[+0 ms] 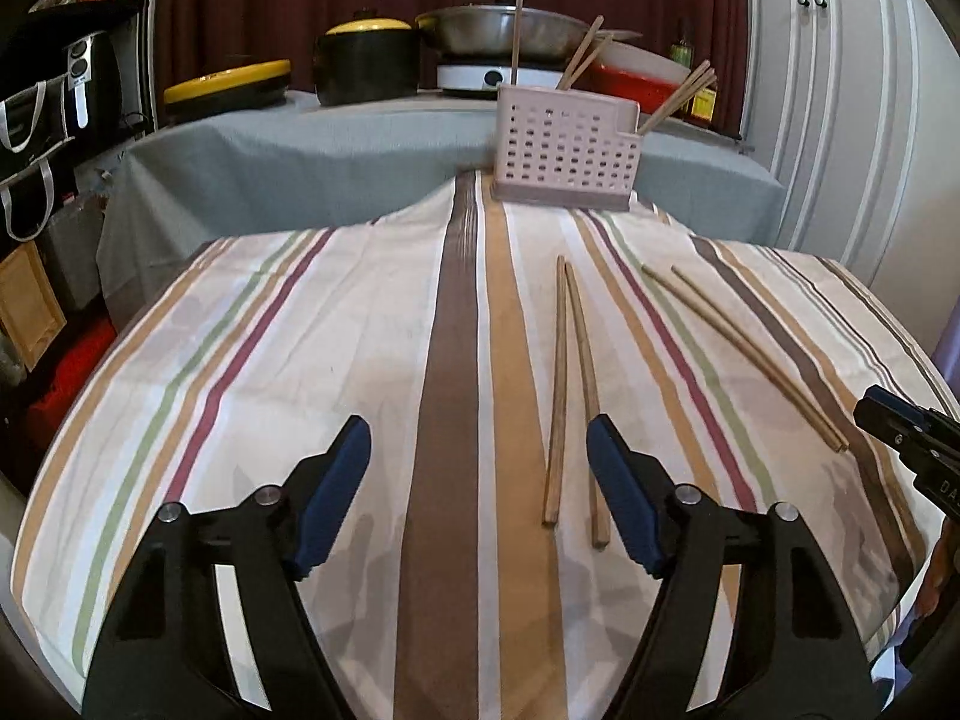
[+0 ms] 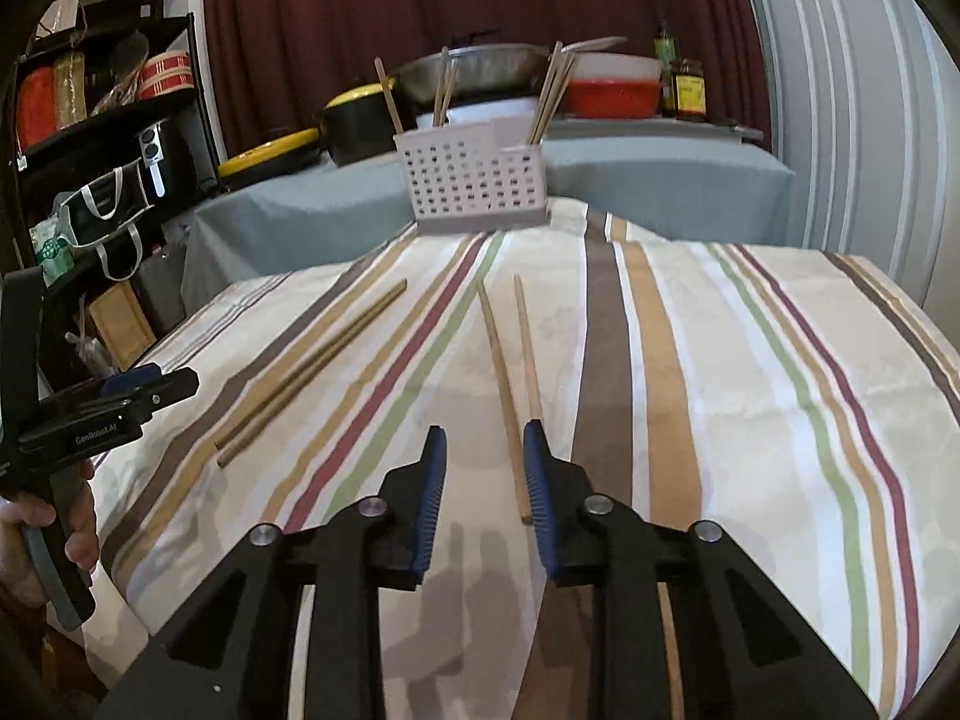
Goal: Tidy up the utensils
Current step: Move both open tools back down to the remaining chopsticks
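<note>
A perforated white utensil holder (image 1: 564, 147) (image 2: 477, 183) stands at the far end of the striped cloth, with several wooden chopsticks upright in it. Two pairs of wooden chopsticks lie on the cloth. One pair (image 1: 570, 396) (image 2: 306, 369) lies just left of my left gripper's right finger. The other pair (image 1: 744, 354) (image 2: 510, 384) lies with its near ends between and beside the fingers of my right gripper (image 2: 483, 450). My left gripper (image 1: 477, 444) is open wide and empty. My right gripper is open and empty, a narrower gap; it also shows at the right edge of the left wrist view (image 1: 900, 432).
Behind the holder a grey-clothed table (image 1: 312, 144) carries a black pot with a yellow lid (image 1: 366, 60), a steel wok (image 1: 510, 30), a red dish (image 2: 612, 87) and sauce bottles (image 2: 687, 90). Shelves with bags (image 2: 102, 138) stand at left, a white cabinet (image 1: 840, 120) at right.
</note>
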Available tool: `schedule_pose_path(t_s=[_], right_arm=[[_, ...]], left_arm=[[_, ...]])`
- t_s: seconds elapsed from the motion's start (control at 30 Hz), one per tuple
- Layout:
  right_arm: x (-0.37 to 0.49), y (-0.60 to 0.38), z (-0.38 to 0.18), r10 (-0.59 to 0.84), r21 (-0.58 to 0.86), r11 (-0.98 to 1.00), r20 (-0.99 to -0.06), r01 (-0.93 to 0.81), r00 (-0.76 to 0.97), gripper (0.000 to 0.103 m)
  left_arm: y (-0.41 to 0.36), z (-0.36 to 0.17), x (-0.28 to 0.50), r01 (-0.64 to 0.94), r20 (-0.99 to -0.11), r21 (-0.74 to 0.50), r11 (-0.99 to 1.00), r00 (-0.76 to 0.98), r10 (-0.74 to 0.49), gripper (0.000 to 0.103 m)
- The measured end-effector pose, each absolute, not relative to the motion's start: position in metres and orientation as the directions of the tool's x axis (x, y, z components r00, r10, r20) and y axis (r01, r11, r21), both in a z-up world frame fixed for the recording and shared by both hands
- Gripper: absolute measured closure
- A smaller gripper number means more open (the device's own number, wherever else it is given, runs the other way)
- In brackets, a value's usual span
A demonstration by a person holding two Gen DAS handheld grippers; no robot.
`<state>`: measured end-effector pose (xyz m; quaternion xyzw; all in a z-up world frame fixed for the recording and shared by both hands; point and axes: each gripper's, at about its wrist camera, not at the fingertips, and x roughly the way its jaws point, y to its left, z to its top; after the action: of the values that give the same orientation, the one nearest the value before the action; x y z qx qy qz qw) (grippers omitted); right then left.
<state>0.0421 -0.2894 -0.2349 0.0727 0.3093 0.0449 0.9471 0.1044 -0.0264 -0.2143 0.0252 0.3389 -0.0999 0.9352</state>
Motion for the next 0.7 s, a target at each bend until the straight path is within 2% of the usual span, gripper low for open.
schedule_pose_path(t_s=[0.3, 0.5, 0.7], right_arm=[[0.048, -0.287, -0.249, 0.129, 0.164, 0.986, -0.637, -0.03, 0.76, 0.079], [0.052, -0.288, -0.256, 0.119, 0.161, 0.987, -0.664, -0.014, 0.738, 0.08], [0.053, -0.288, -0.256, 0.122, 0.174, 0.985, -0.662, -0.007, 0.739, 0.093]], left_arm=[[-0.025, -0.226, 0.105, 0.198, -0.664, -0.029, 0.98, 0.729, -0.167, 0.033], [-0.024, -0.232, 0.107, 0.204, -0.679, -0.032, 0.978, 0.714, -0.171, 0.038], [-0.027, -0.233, 0.108, 0.218, -0.686, -0.045, 0.975, 0.703, -0.189, 0.041]])
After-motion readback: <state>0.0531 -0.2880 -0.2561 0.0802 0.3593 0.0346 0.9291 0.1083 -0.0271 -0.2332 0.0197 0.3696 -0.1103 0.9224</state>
